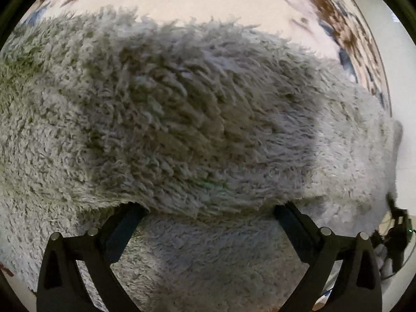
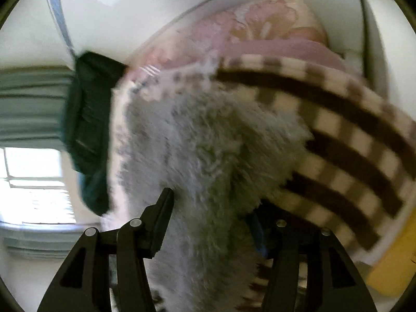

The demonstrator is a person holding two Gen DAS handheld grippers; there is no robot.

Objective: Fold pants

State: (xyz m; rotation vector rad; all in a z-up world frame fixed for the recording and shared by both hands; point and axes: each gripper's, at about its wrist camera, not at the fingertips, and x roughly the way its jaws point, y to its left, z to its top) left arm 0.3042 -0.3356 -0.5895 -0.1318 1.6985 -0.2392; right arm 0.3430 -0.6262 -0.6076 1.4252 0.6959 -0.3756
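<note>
The pants are grey, shaggy fleece and fill most of the left wrist view, lying on a floral bedspread. My left gripper has its jaws wide apart, with the fingertips tucked under a folded edge of the fleece. In the right wrist view a bunch of the same grey fleece hangs between the fingers of my right gripper. The left finger shows beside the fleece, and the right finger is hidden behind it. That view is motion-blurred.
The floral bedspread shows beyond the pants. A brown-and-cream checked blanket, pink bedding, a dark green object, a window and a yellow item appear in the right wrist view.
</note>
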